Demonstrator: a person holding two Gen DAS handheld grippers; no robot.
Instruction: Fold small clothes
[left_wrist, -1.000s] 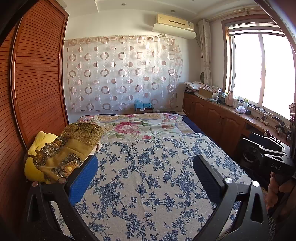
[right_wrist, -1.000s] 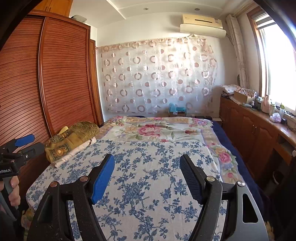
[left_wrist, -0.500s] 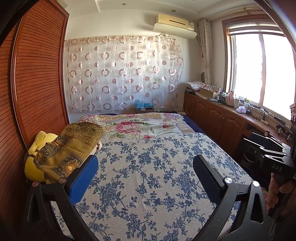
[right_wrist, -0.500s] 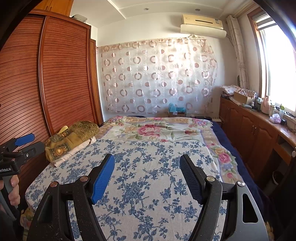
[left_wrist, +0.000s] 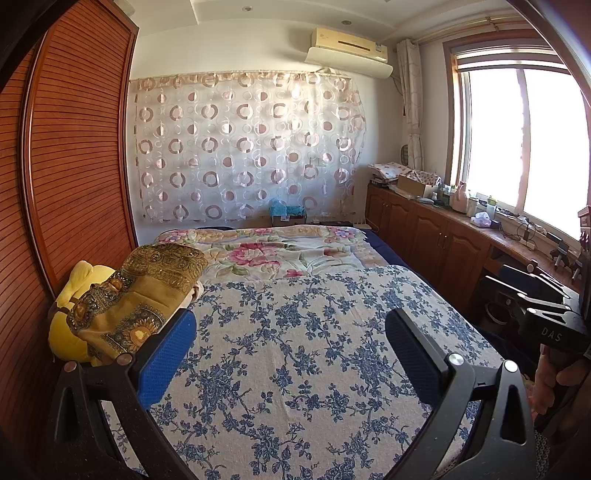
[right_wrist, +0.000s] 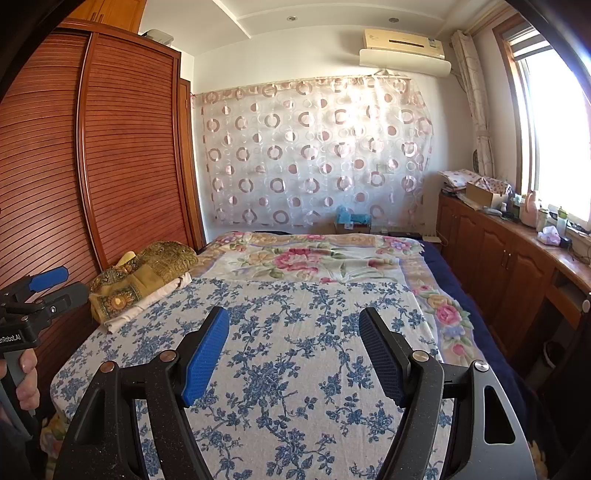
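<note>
Both tongs hang above the near end of the bed (left_wrist: 295, 369), spread wide with nothing between their pads: the left tongs (left_wrist: 290, 343) over the left-centre of the blue-flowered bedspread (right_wrist: 295, 350), the right tongs (right_wrist: 293, 354) a little further right. Neither touches cloth.

The only clothes-like thing in view is the heap at the bed's left edge, against the louvred wardrobe (left_wrist: 74, 166): an ochre patterned cloth (left_wrist: 140, 295) draped over a yellow bundle (left_wrist: 70, 332), with a pale folded piece (right_wrist: 147, 302) under it, seen from the right wrist view. Whether these are the small clothes to be folded, or bedding, cannot be told from here.

As for the step: the open middle of the bedspread carries no garment. That fits a pause in which a piece is due to be fetched from the heap and laid out, and equally a pause in which folded pieces are already stacked there at the side. The pictures do not settle which.

The heap's long axis runs from near-left to far-right along the bed's left edge, its far end pointing toward the pink floral blanket (left_wrist: 280, 254). Any grasp there would call for the left tongs, being nearer, to swing left and drop low onto a soft, slumping edge.
</note>
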